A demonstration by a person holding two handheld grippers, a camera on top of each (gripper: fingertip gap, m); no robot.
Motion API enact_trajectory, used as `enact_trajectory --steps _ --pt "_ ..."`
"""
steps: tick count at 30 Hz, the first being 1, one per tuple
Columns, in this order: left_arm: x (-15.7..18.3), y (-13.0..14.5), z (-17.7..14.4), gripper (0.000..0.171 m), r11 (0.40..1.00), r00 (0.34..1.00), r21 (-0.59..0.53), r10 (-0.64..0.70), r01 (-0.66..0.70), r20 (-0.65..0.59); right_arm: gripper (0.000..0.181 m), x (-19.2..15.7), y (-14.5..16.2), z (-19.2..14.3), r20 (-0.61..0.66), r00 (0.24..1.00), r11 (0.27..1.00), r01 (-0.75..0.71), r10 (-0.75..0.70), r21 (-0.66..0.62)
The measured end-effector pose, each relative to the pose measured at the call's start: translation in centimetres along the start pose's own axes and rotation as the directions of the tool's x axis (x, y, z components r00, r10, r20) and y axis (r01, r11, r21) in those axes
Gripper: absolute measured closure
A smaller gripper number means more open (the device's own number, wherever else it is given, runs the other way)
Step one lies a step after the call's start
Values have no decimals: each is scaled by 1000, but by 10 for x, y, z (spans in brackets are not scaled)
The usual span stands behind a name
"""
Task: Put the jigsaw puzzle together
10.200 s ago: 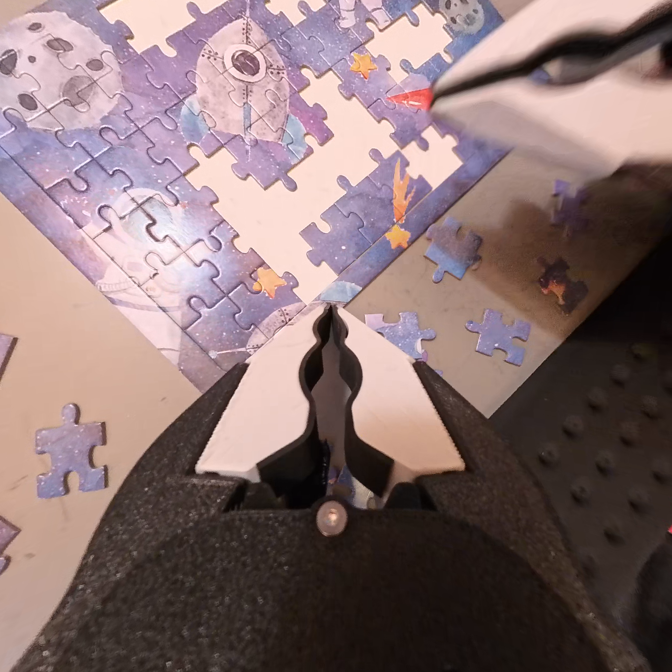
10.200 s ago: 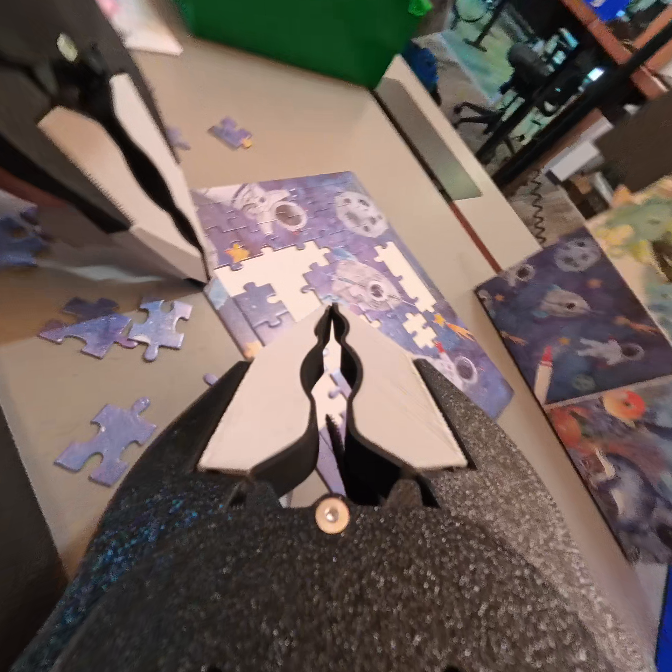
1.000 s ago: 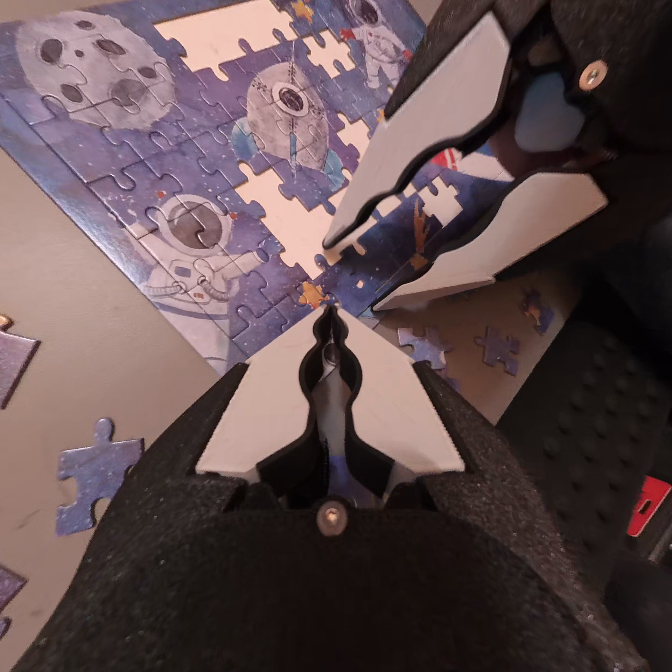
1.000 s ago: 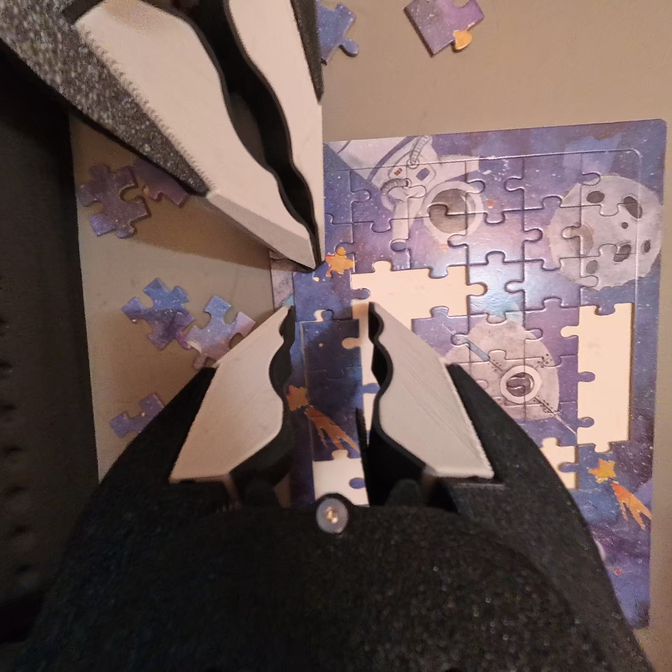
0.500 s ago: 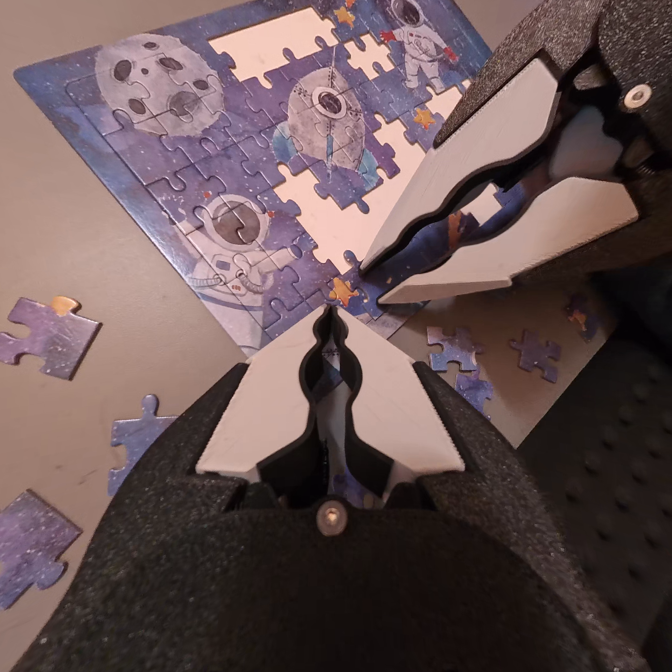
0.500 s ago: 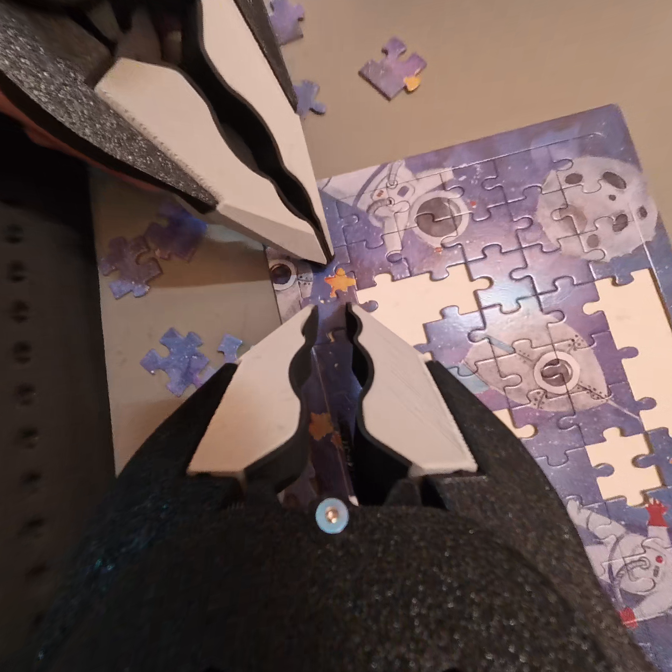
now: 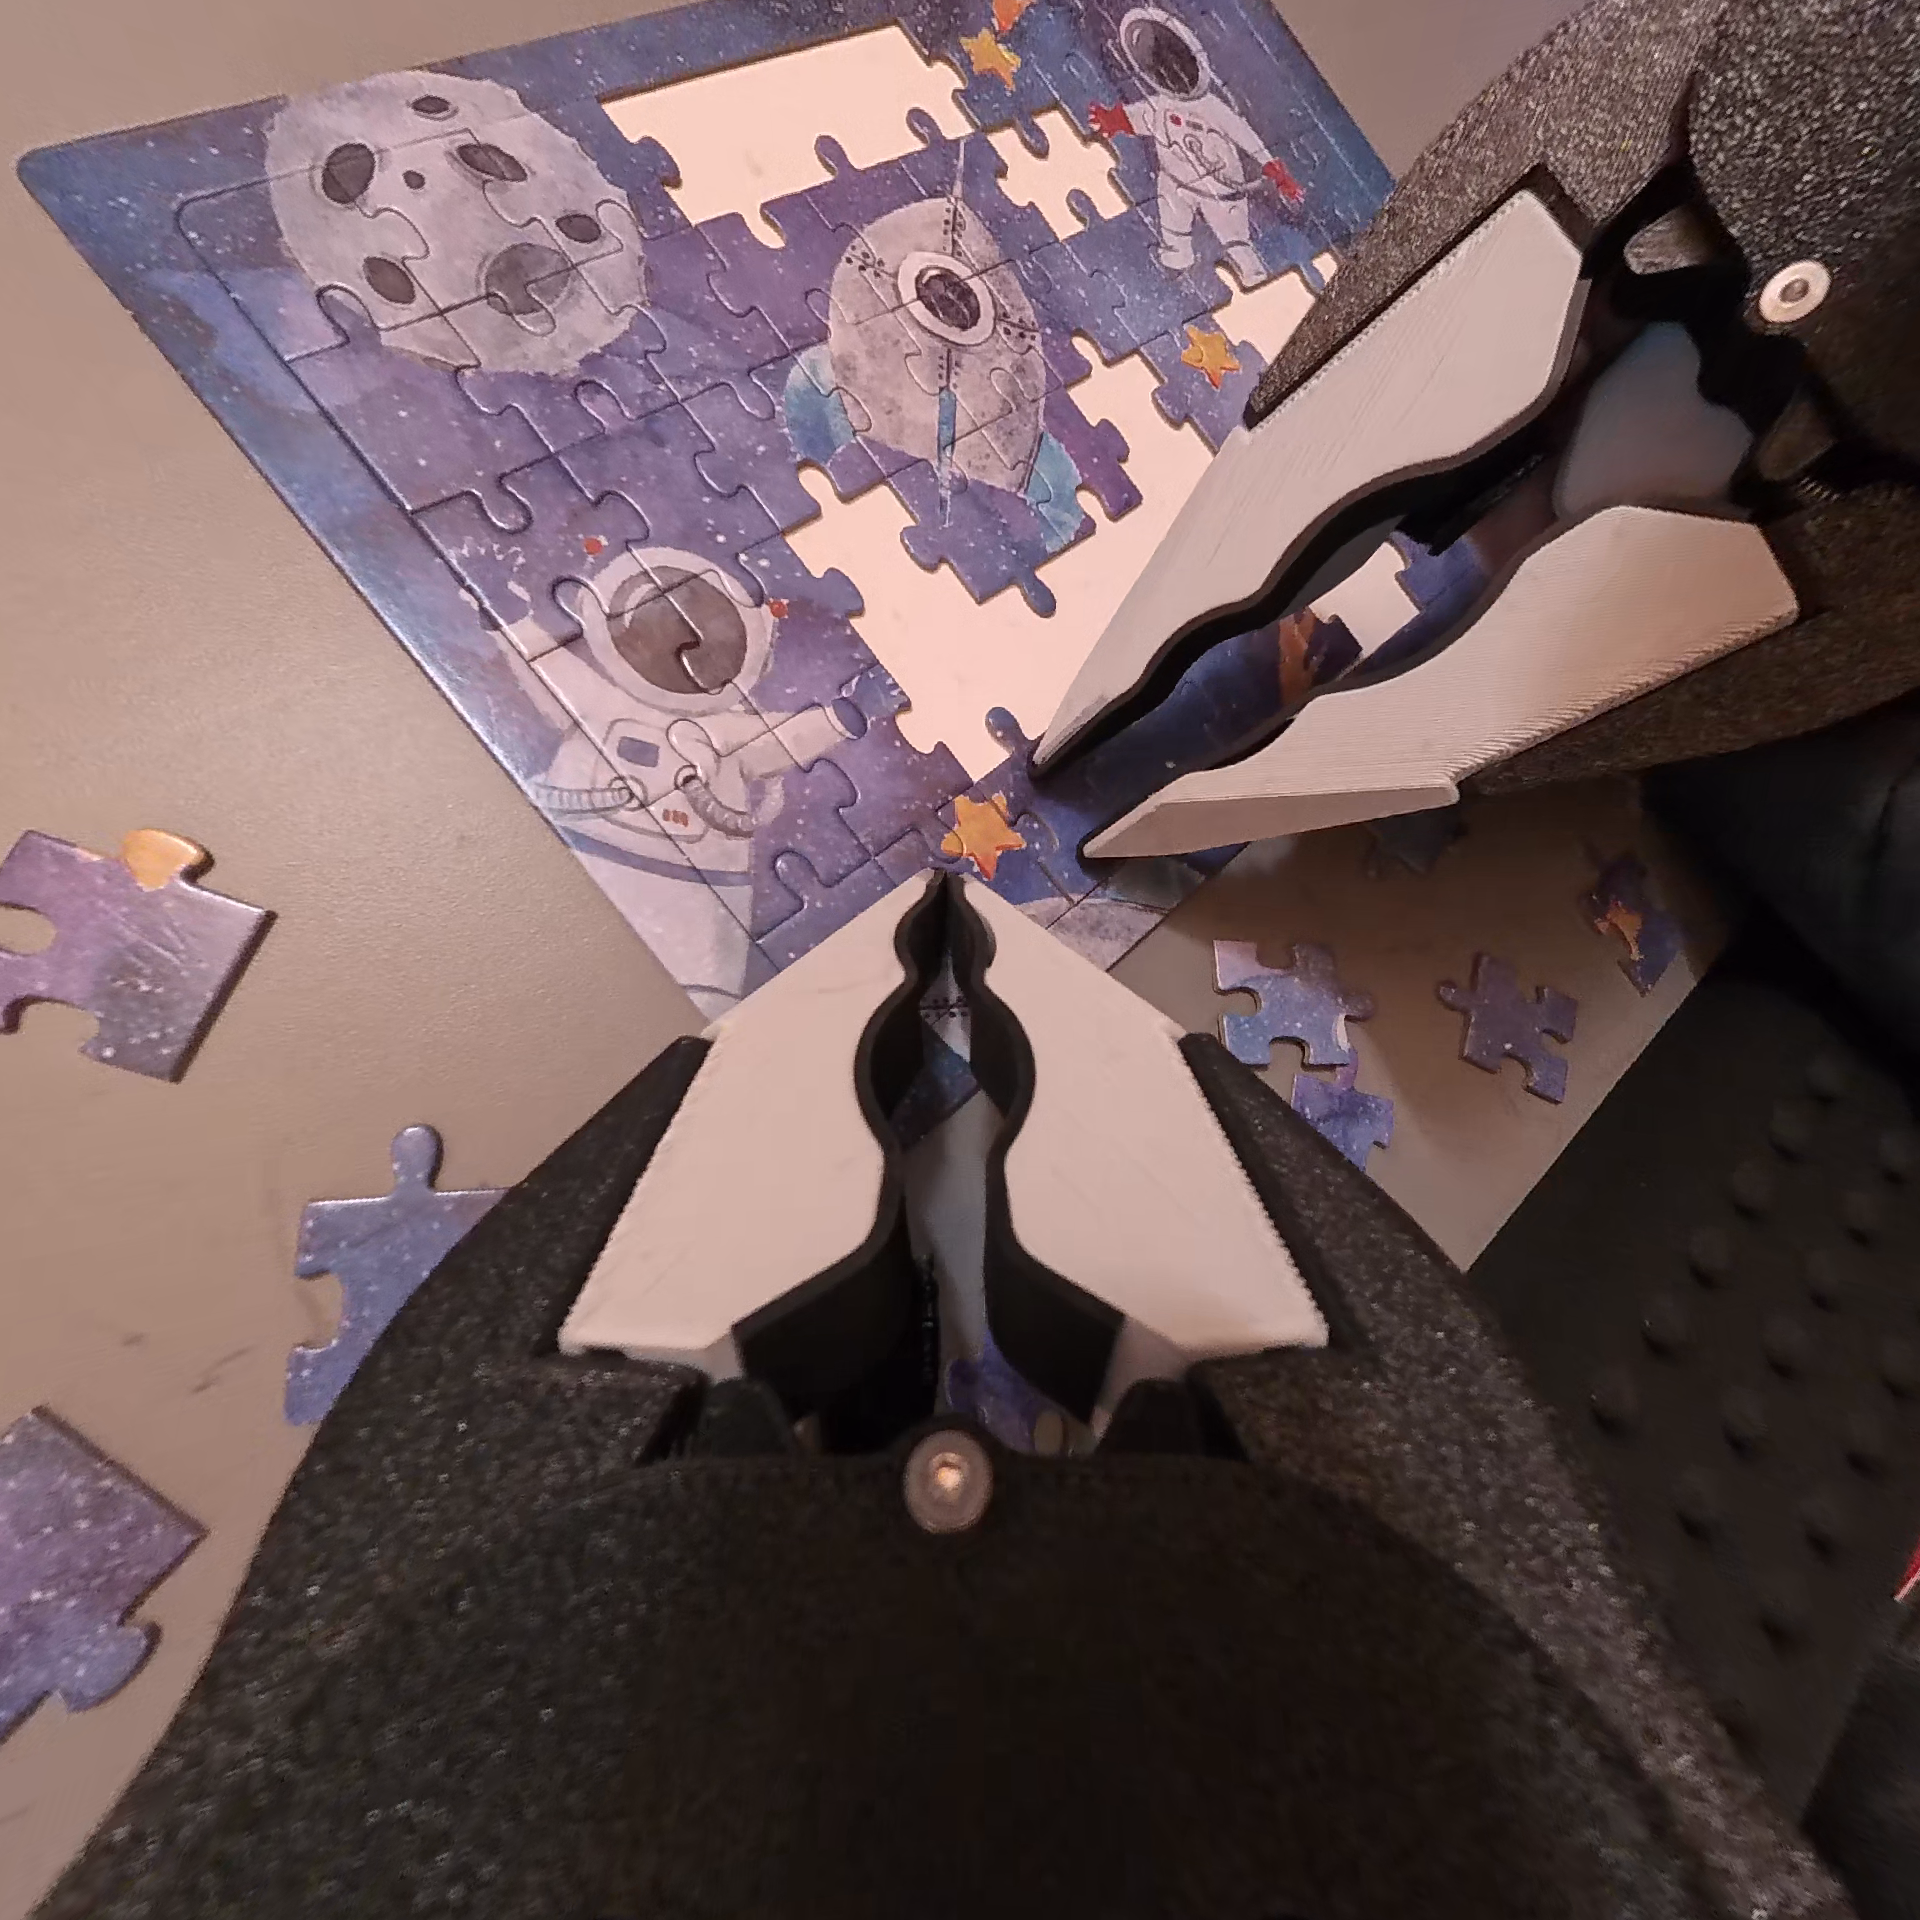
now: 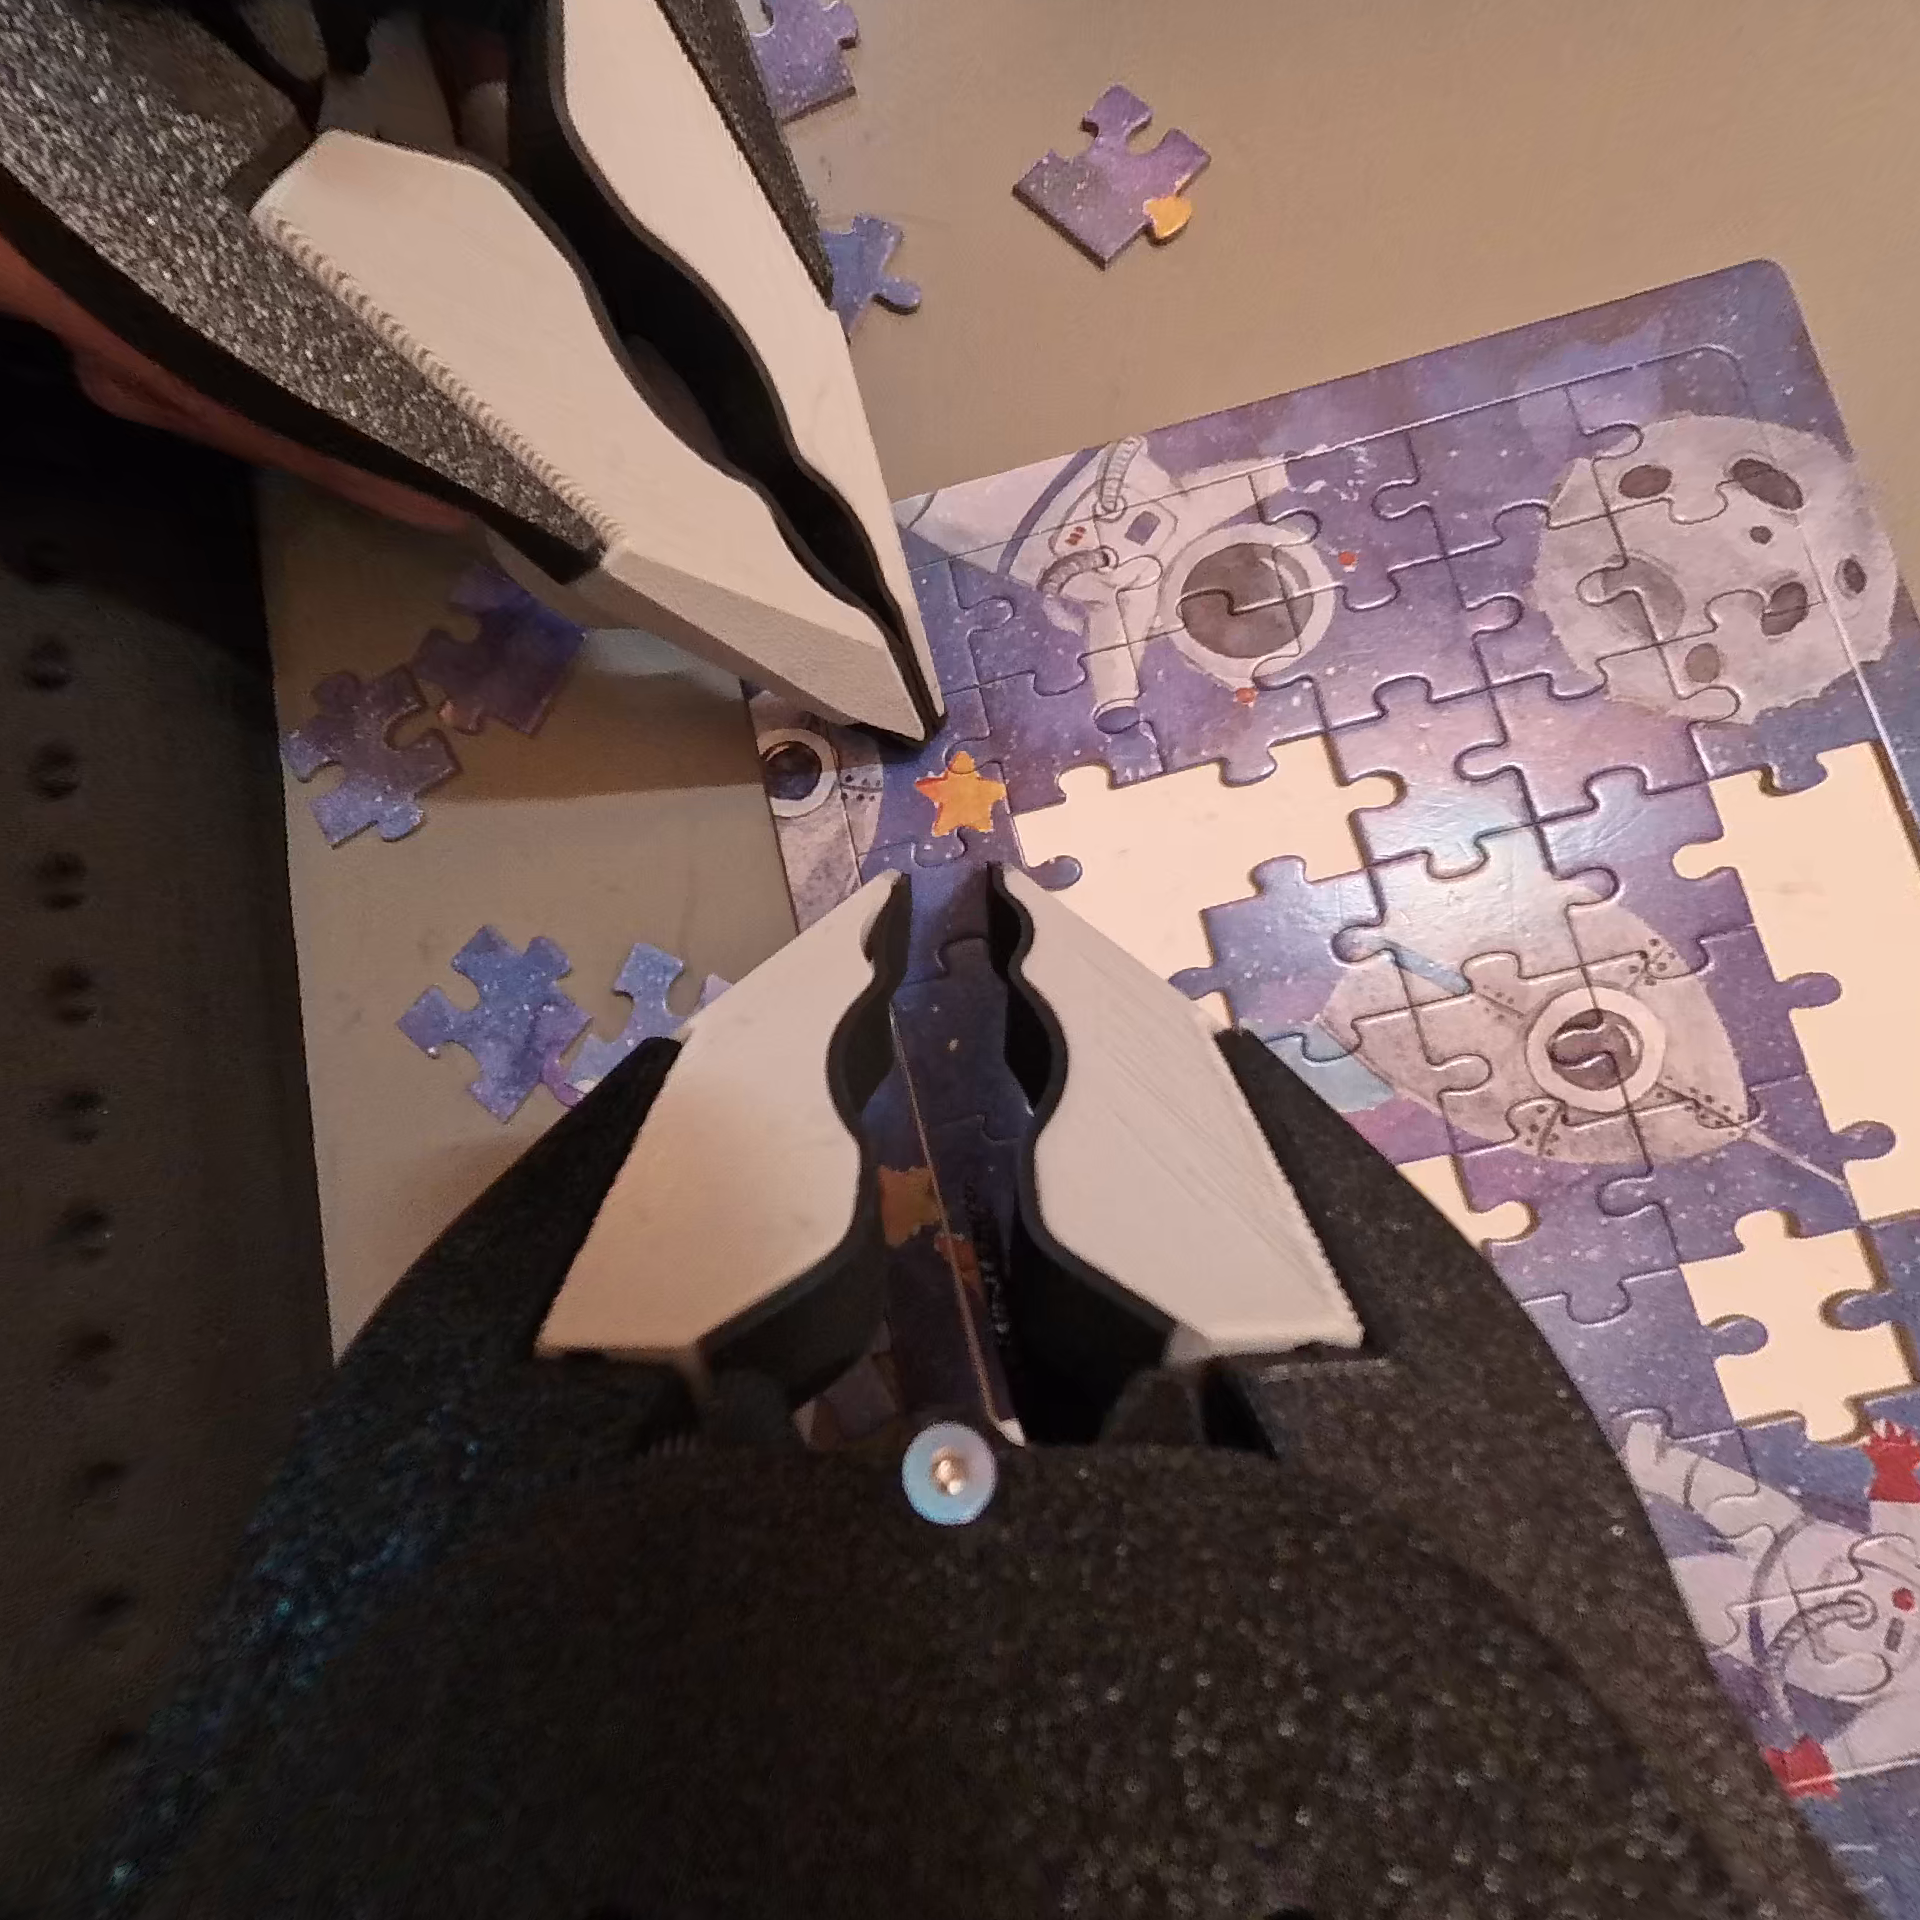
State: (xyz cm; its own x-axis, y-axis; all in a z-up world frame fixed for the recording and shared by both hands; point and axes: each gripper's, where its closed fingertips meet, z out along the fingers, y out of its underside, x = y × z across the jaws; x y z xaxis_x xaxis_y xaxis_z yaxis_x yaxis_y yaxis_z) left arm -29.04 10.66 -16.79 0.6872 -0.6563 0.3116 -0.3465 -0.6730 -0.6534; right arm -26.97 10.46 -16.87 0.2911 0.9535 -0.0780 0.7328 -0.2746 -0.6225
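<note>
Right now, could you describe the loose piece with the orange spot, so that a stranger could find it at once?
Start from the puzzle board, the big purple space picture on the tan table. Look just beyond its far edge, past the helmeted astronaut, where the loose piece lies alone. Unlike the other loose pieces, which are plain starry purple, it has one orange tab.

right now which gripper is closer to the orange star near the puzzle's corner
Left, narrowly. The left gripper has its shut tips just beside the orange star on the puzzle; the right gripper, slightly open, sits a bit farther on its other side.
</note>
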Motion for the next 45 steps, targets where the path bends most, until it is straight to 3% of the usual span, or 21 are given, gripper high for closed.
enact_trajectory --steps 5,10,12,15,19,23,26,28,30,33,36,38,41,45 --pt "0 0 0 171 1000 1000 1 -4 4 -2 165 -1 -1 -1 4 1000 1000 9 -9 -4" --pt "0 0 0 171 1000 1000 1 0 0 1 181 8 -25 -24 16 998 988 -60 58 143" --pt "0 0 0 171 1000 1000 1 0 0 1 181 1 -23 -20 32 999 992 -40 36 123" --pt "0 0 0 171 1000 1000 1 -4 4 -2 178 -4 5 1 15 1000 1000 12 -12 -23" --pt "0 0 0 171 1000 1000 1 -4 4 -2 181 0 0 -4 7 1000 1000 -4 4 5" --pt "0 0 0 171 1000 1000 1 -4 4 -2 181 3 -23 -19 -8 999 991 -33 34 133" --pt "0 0 0 171 1000 1000 1 -3 3 -1 181 21 -11 -17 -114 993 996 -2 12 89" --pt "0 1 -1 171 1000 1000 -2 5 -5 5 181 44 -10 -41 -178 981 989 -59 83 136" --pt "0 1 -1 171 1000 1000 -14 18 -18 22 181 58 -11 -77 -162 966 959 -160 201 236" --pt "8 -7 -4 171 999 999 -12 30 -30 30 181 67 25 -105 -230 937 954 -217 264 209" --pt "19 -22 0 171 999 999 15 33 -34 26 181 43 68 -96 -230 943 970 -220 238 104" --pt "19 -23 10 171 998 996 -9 65 -64 54 181 33 83 -88 -231 940 967 -234 252 103" --pt "19 -16 22 171 994 992 -63 98 -93 78 181 22 83 -79 -198 936 953 -265 291 147" --pt "19 -15 23 171 995 993 -59 87 -83 77 181 25 74 -71 -251 933 962 -222 257 160"
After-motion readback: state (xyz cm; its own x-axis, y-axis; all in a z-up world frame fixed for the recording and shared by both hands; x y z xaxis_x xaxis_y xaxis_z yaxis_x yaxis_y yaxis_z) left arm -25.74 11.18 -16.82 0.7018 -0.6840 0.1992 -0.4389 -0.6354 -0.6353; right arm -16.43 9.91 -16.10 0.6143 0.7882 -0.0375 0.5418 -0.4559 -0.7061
